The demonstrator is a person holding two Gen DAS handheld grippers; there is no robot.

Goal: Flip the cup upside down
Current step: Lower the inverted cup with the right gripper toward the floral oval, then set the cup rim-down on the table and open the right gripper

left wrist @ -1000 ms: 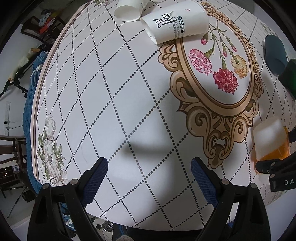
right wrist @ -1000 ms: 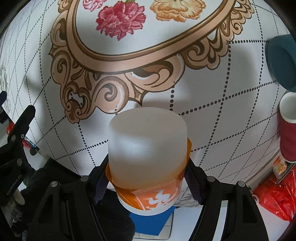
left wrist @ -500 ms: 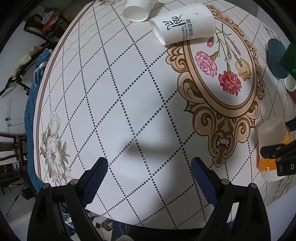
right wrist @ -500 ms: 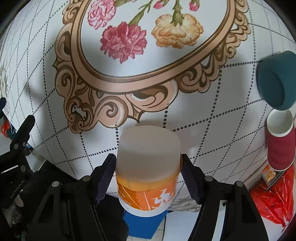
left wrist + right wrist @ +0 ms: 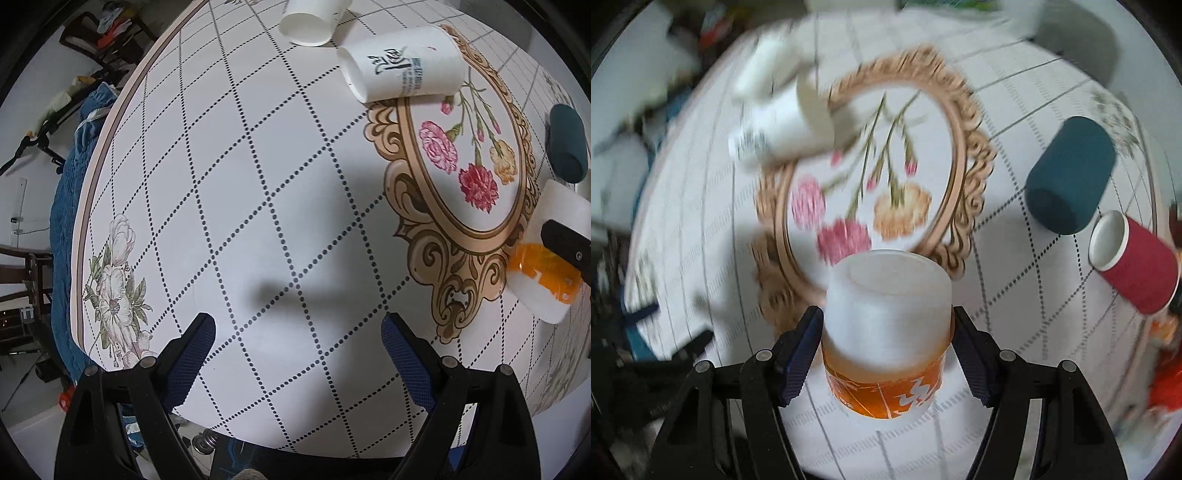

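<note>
Your right gripper (image 5: pixel 886 343) has swung the frosted translucent plastic cup with the orange band (image 5: pixel 886 332) further round since a moment ago, its closed base now facing away from you above the round floral-print table (image 5: pixel 1015 155). You're clamping it firmly between both blue pads. Your left gripper (image 5: pixel 297 354) hangs spread wide, holding nothing, with the white printed paper cup (image 5: pixel 402 64) lying on its side well beyond.

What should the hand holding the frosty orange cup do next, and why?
Probably lower it gently onto the table and let go. The right gripper clamps the frosted cup with its closed base facing away; the rim is hidden, and the blurred view suggests turning.
</note>
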